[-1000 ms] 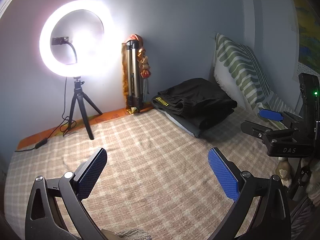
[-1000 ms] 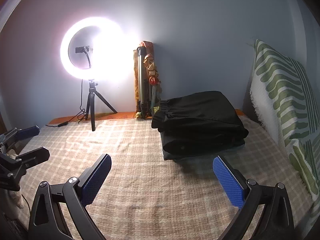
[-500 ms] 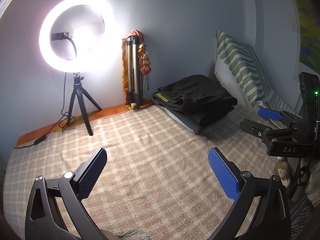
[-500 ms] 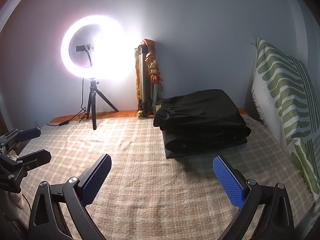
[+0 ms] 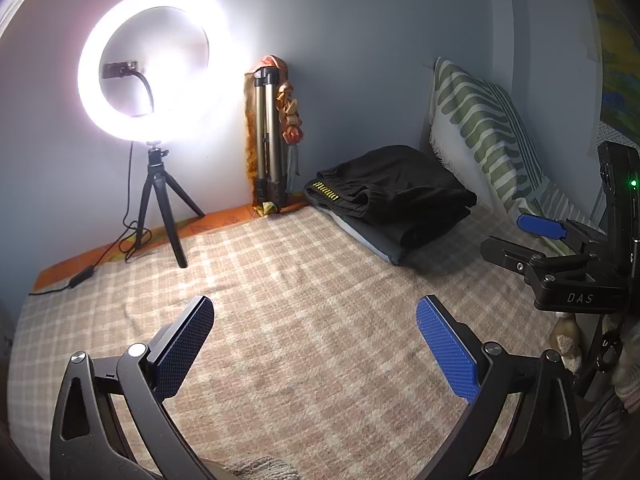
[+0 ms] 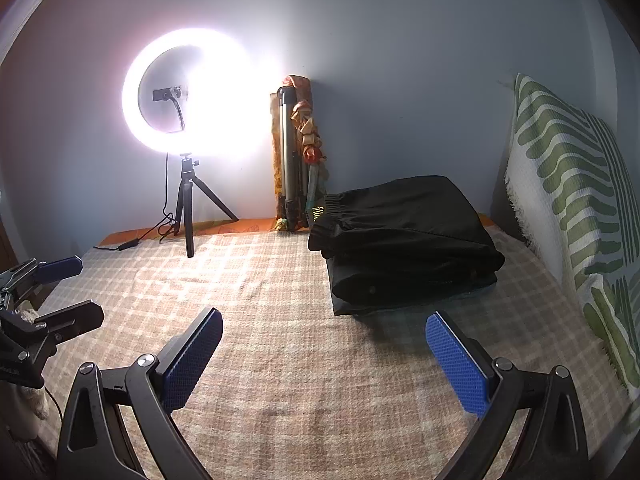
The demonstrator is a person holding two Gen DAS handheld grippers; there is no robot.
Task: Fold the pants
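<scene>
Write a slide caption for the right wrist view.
Open right tool above checked blanket, folded black pants stacked ahead.

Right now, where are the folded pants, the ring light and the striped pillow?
folded pants (image 6: 404, 240), right wrist view, top black layer.
ring light (image 5: 96, 40), left wrist view, glowing rim.
striped pillow (image 6: 568, 184), right wrist view, front face.

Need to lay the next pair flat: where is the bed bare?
Bare checked blanket from both open tools to the ring light tripod. Crowded far right: folded black pants stack beside the green-striped pillow.
</scene>
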